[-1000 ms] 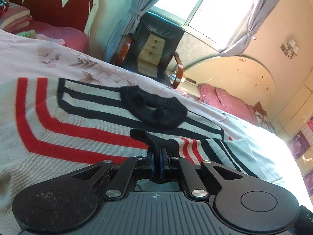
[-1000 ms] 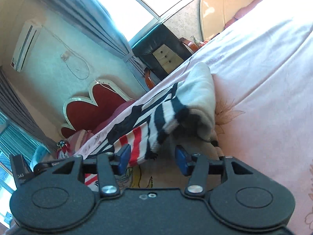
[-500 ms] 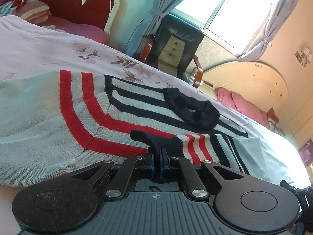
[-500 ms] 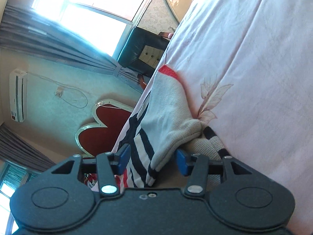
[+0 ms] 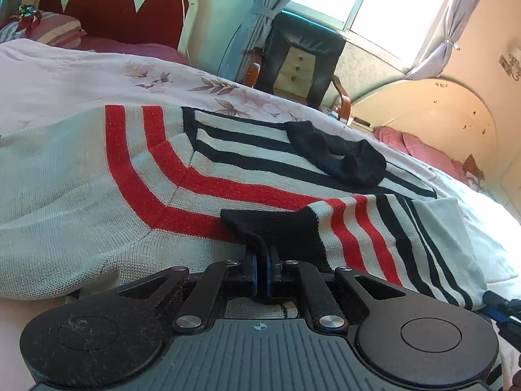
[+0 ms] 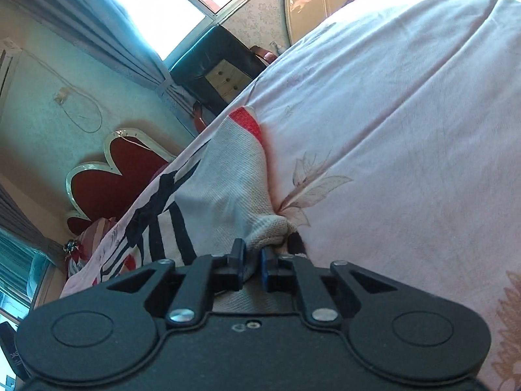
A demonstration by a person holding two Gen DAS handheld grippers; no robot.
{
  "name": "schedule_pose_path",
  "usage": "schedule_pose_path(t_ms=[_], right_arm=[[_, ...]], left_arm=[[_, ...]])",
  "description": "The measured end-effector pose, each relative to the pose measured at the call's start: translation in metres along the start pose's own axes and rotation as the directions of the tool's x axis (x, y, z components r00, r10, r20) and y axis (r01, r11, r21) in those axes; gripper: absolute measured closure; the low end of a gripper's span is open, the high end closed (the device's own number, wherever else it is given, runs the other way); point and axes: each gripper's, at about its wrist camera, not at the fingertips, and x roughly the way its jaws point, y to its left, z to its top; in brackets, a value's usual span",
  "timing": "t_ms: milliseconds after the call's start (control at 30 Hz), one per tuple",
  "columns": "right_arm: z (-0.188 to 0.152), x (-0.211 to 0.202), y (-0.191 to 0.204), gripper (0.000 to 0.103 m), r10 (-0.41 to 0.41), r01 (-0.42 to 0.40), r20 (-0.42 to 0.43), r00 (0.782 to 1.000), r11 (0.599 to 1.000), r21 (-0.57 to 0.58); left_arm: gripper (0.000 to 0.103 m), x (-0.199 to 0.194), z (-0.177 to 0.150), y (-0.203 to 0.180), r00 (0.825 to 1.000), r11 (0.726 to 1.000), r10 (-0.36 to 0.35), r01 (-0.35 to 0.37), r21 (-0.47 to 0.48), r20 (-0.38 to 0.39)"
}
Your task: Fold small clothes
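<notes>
A small knitted sweater [image 5: 97, 195], pale grey with red and black stripes, lies spread on the bed. Its black collar [image 5: 338, 159] is toward the far side. My left gripper [image 5: 260, 260] is shut on the black cuff [image 5: 276, 224] of a striped sleeve folded over the body. In the right wrist view my right gripper [image 6: 252, 257] is shut on a bunched pale edge of the sweater [image 6: 228, 182], low against the sheet. The right gripper's tip [image 5: 498, 303] shows at the left view's right edge.
The bed has a pink floral sheet [image 6: 407, 130]. A red heart-shaped headboard [image 5: 114, 3] and pillows [image 5: 45, 29] are at the far left. A black armchair [image 5: 302, 62] stands by the window. A second bed [image 5: 433, 150] is at the right.
My right gripper closed from open onto the sweater's edge. My left gripper kept its hold on the cuff and drew back, so more of the sweater shows.
</notes>
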Motion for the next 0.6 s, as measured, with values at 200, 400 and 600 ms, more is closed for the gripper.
schedule_pose_path(t_ms=[200,400,600], right_arm=[[0.018,-0.025,0.014,0.065,0.03,-0.017,0.081,0.996,0.988,-0.156],[0.05,-0.016,0.007,0.065,0.038,-0.02,0.108,0.993,0.986,-0.166],[0.076,0.02,-0.006,0.065,0.044,-0.032,0.064,0.997,0.985,-0.17]], left_arm=[[0.098,-0.001,0.0,0.004,1.0,1.0,-0.023,0.023,0.001,0.001],[0.032,-0.021,0.007,0.0,0.991,0.999,0.035,-0.038,0.021,0.128],[0.059,0.005,0.031,-0.004,0.999,0.999,0.024,-0.026,0.036,0.034]])
